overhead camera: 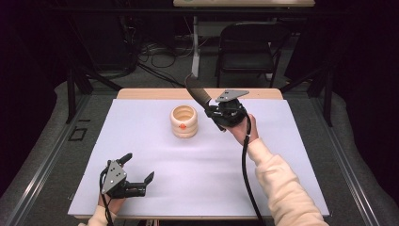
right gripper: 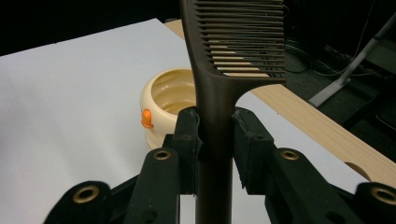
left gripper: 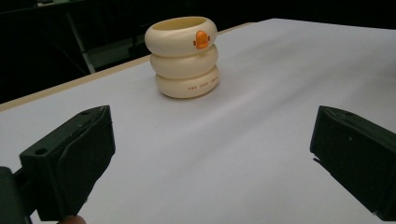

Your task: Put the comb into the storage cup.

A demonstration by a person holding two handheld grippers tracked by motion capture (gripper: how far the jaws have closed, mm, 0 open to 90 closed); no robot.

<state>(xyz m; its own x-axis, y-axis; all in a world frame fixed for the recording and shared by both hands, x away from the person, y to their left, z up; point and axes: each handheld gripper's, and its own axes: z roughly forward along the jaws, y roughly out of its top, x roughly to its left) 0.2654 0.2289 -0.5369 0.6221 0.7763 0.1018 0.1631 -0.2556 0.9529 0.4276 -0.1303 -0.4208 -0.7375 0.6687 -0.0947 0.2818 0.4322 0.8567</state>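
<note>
The right gripper (right gripper: 215,135) is clamping the handle of a dark comb (right gripper: 219,93) between its nearly closed jaws, holding it in the air just to the right of the cream ringed cup (overhead camera: 184,121) — teeth end pointing up and away. The likely step is lowering the comb into the cup, so the wrist is going to need a turn that brings one end over the cup's open mouth before the jaws let go — released off-centre, it could tip the cup. The left gripper (overhead camera: 137,174) is resting wide open and empty, well in front of the cup.
</note>
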